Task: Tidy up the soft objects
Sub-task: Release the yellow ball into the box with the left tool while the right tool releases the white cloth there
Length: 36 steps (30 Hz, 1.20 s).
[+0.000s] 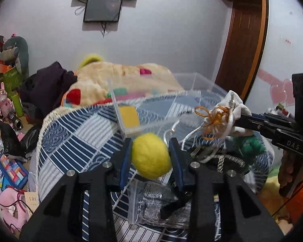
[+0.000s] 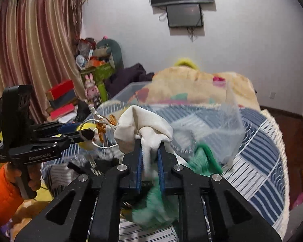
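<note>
My left gripper (image 1: 150, 154) is shut on a yellow felt ball (image 1: 151, 155) and holds it above the blue patterned round cloth (image 1: 70, 141). In the right wrist view the left gripper (image 2: 84, 131) comes in from the left with the ball (image 2: 84, 126) partly hidden. My right gripper (image 2: 150, 151) is shut on a white cloth pouch (image 2: 143, 125) with a gold ribbon (image 2: 101, 129) and silver cord. In the left wrist view the right gripper (image 1: 242, 119) holds the pouch (image 1: 230, 117) to the right of the ball. A clear plastic box (image 1: 171, 100) stands just behind both.
A green fluffy item (image 2: 202, 155) and a zip bag of silver bits (image 1: 149, 203) lie on the cloth. A cream patchwork blanket (image 1: 121, 78) and dark clothes (image 1: 48, 82) lie behind the box. Clutter and toys (image 1: 8, 109) fill the floor at left. A wooden door (image 1: 240, 40) is at right.
</note>
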Each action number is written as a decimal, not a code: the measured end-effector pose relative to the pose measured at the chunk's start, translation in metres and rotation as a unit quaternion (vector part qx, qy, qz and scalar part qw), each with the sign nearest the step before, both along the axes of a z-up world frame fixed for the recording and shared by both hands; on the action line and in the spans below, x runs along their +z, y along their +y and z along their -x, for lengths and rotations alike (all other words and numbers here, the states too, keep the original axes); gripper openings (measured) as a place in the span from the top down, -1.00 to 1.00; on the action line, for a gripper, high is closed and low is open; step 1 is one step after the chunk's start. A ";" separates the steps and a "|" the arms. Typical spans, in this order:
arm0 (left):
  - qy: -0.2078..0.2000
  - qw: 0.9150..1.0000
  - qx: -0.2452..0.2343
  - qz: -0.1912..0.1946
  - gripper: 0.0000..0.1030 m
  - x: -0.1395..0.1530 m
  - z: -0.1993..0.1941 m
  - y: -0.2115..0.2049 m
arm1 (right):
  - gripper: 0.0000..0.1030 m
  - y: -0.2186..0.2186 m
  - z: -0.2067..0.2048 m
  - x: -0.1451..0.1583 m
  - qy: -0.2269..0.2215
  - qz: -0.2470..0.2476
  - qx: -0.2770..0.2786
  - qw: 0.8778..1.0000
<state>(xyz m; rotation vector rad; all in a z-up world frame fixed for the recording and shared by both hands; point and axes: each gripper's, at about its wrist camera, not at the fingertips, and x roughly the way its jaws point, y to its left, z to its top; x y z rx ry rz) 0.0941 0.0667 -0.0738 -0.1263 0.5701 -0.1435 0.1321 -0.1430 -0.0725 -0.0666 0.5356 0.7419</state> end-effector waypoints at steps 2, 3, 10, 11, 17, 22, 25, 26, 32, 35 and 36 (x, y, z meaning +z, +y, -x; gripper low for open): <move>-0.016 1.000 0.003 0.002 0.29 0.012 0.005 0.002 | 0.77 -0.008 0.001 0.008 -0.007 -0.016 -0.007 1.000; -0.020 1.000 0.003 0.004 0.29 0.015 0.004 0.003 | 0.77 -0.011 0.002 0.012 -0.010 -0.024 -0.009 1.000; -0.054 0.999 0.002 0.004 0.29 0.043 -0.001 0.002 | 0.77 -0.027 0.004 0.032 -0.042 -0.050 -0.033 0.997; -0.058 0.998 0.001 0.004 0.29 0.047 -0.004 0.001 | 0.77 -0.028 0.003 0.035 -0.046 -0.052 -0.037 0.997; -0.073 0.997 0.001 -0.014 0.29 0.058 -0.025 -0.008 | 0.77 -0.026 -0.018 0.045 -0.063 -0.051 -0.065 0.995; -0.058 0.998 0.000 -0.014 0.29 0.049 -0.051 -0.013 | 0.77 -0.025 -0.037 0.048 -0.065 -0.045 -0.092 0.993; -0.036 0.999 0.000 -0.016 0.29 0.037 -0.070 -0.016 | 0.77 -0.022 -0.046 0.045 -0.059 -0.033 -0.101 0.993; -0.028 0.999 0.000 -0.018 0.29 0.033 -0.075 -0.017 | 0.77 -0.020 -0.050 0.043 -0.054 -0.027 -0.101 0.993; 0.030 0.999 -0.014 -0.028 0.29 0.006 -0.106 -0.026 | 0.77 -0.004 -0.074 0.019 -0.016 0.029 -0.093 0.995; 0.051 0.998 -0.019 -0.035 0.29 -0.001 -0.115 -0.027 | 0.77 0.000 -0.082 0.007 0.011 0.044 -0.087 0.995; 0.058 0.998 -0.021 -0.034 0.29 -0.003 -0.117 -0.028 | 0.76 0.001 -0.084 0.005 0.018 0.049 -0.085 0.995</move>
